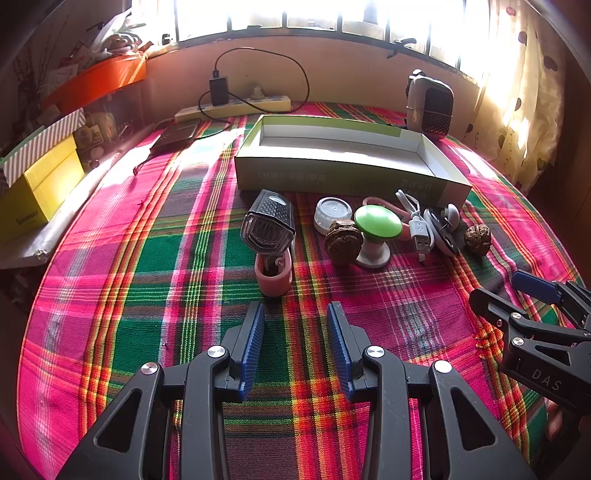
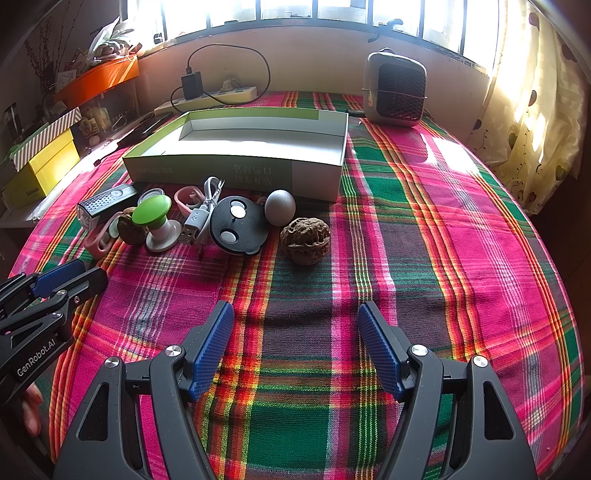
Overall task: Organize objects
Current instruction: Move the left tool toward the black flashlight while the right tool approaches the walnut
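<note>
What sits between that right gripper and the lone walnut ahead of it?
Nothing but bare plaid cloth lies between the right gripper and the walnut, seen in the right wrist view.

Sunlit room, plaid-covered table under a barred window.

Blazed white through the barred window (image 2: 295, 11) along the far wall, with glare spilling onto the pink, green and orange plaid cloth (image 2: 424, 229) over the table. Hung at the right, a cream curtain (image 2: 532, 122) with dark heart shapes, glowing in the sun. Ran below the sill, a beige wall (image 2: 314, 59), with a white power strip (image 2: 221, 96) and a plugged-in black charger (image 2: 192, 85) at its foot. Stood in the far right corner, a small grille-fronted heater (image 2: 397, 86). Crowded the left side: an orange box (image 1: 99, 79), a striped box (image 1: 44, 147) and a yellow box (image 1: 40, 188).
</note>
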Demonstrator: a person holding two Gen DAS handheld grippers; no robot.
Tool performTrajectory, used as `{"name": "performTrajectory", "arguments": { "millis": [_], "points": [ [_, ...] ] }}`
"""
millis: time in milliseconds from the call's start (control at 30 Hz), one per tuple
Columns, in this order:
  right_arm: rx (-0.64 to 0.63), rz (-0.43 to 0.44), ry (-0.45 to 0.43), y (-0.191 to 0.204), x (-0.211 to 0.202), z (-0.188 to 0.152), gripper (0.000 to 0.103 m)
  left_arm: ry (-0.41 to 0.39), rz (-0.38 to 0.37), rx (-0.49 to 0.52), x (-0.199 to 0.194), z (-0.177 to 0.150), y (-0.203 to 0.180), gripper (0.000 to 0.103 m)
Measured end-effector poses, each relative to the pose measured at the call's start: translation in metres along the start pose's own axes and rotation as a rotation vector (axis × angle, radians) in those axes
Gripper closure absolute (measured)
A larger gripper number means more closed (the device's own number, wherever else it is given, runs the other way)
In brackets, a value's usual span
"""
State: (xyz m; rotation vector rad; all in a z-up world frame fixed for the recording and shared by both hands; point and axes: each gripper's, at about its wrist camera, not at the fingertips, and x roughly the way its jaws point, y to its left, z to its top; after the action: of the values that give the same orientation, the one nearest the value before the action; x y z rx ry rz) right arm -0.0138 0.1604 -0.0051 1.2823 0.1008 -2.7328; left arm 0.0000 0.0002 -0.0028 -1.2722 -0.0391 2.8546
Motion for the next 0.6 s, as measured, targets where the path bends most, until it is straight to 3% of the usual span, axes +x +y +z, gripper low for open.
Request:
{"name": "performTrajectory", "arguments": {
  "millis": [267,467,600],
  "points": [
    [-0.004,0.011,0.000,0.000,-0.001,0.003,0.033,0.007,-0.031,0.033,-0.003,0.002,0.001,0.070],
    [0.003,0.039,-0.002,-0.007,0.002,0.004,0.033,0.026,-0.097,0.015,-0.008,0.002,0.012,0.070],
    [0.017,0.058,-0.016,-0.010,-0.001,0.007,0.033,-0.002,-0.110,0.009,-0.019,0.005,0.020,0.070]
  ]
}}
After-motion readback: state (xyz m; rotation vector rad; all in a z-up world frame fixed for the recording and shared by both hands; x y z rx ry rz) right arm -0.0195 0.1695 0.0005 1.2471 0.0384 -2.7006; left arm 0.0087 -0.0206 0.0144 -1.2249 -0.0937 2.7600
